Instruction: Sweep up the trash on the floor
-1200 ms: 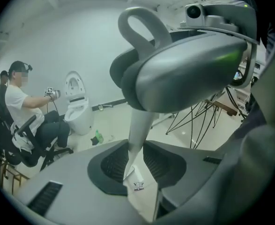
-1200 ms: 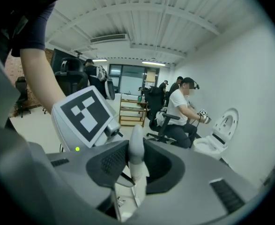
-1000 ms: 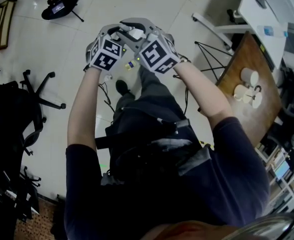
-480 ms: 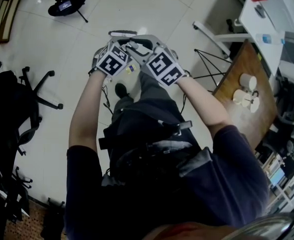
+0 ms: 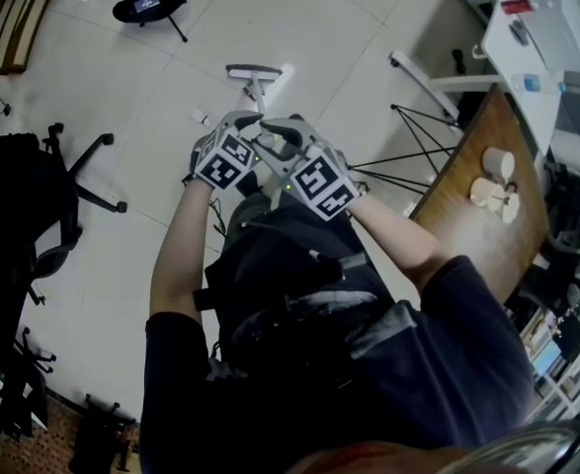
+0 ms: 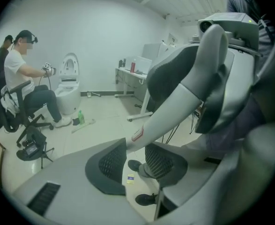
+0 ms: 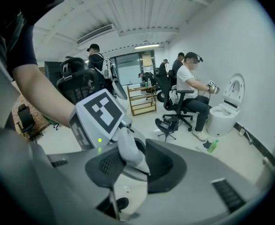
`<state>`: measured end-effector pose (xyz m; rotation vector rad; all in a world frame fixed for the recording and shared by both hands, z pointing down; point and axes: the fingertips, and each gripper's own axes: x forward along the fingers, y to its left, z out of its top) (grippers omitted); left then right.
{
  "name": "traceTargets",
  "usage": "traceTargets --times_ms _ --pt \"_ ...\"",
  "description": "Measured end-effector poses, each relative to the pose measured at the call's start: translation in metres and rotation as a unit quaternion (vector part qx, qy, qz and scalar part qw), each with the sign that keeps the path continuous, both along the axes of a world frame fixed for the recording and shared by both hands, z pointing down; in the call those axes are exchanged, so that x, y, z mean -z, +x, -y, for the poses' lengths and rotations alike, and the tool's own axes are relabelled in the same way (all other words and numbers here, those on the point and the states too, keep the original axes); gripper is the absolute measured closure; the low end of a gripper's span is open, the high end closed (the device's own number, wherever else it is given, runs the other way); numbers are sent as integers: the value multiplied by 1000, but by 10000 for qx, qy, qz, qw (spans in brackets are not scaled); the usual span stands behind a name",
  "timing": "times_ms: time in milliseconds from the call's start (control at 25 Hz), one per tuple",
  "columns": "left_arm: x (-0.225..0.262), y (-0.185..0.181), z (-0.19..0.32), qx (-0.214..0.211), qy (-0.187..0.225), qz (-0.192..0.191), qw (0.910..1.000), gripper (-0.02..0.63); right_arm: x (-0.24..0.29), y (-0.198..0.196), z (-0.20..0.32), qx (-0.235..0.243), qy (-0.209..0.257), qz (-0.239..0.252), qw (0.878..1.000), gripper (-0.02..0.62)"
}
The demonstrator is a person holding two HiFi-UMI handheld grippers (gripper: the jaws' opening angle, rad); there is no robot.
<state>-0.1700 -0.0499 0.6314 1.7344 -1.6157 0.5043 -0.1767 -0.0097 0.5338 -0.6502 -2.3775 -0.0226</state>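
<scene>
1. We see both claws held close together in front of the person's body, above a pale tiled floor [image 5: 102, 87].
2. The left claw [image 6: 133, 159] is released. Its jaws have just been opening and nothing sits in their grip. Through the gap we see only floor, a shoe [image 6: 145, 199] and a small yellow card [image 6: 131, 178].
3. The right claw [image 7: 136, 165] is released too, and its jaws have also just been opening. The left claw's pale tip lies across its gap, with no pad pressing on it.
4. The broom [image 5: 255, 71] is on the floor just beyond the claws, with its head farthest from the person. Its handle runs back toward the claws and vanishes behind them.
5. A thin rod shows low in each gripper view, beside one pad. We cannot tell whether it touches.
6. A white scrap [image 5: 200, 118] lies on the floor left of the handle, near the left claw.
7. A brown bench [image 5: 467, 230] at the right carries white cups [image 5: 494, 159], and a black chair [image 5: 33, 225] stands at the left.
</scene>
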Motion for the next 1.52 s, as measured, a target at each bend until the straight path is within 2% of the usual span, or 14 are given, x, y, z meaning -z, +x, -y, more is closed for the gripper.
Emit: traceTargets --times_ms 160,440,720,840,920,1080,1160,1240,1280,1400,1520 --pt "-1 16 -25 158 66 -271 9995 483 -1 13 -23 -125 -11 -65 9999 457" --pt "1 37 -49 196 103 -398 9990 483 0 34 -44 -430 -79 -131 9990 456" --pt "5 52 -53 408 42 -515 9978 483 6 49 -45 -649 -561 -99 9963 446" --pt "7 49 -53 686 67 -568 9960 483 9 47 -42 -677 -695 -33 9953 446" --pt "8 49 -54 835 18 -540 9950 485 11 48 -42 -706 -801 -6 9943 445" --pt "4 58 -64 801 -340 -382 9955 518 12 56 -43 -648 -841 7 9943 445" --pt "4 52 -72 1184 -386 -525 9908 586 10 63 -46 -582 -843 -32 9947 443" --pt "15 41 -72 1698 -51 -848 9818 589 7 74 -54 -479 -836 -77 9953 437" --pt "22 38 -70 1683 9 -873 9819 591 6 78 -59 -462 -828 -60 9955 436" --pt "28 32 -79 1062 -568 -176 9926 595 3 75 -70 -567 -806 37 9951 436" --pt "19 29 -105 846 -704 100 9939 600 4 67 -73 -610 -762 47 9952 437"
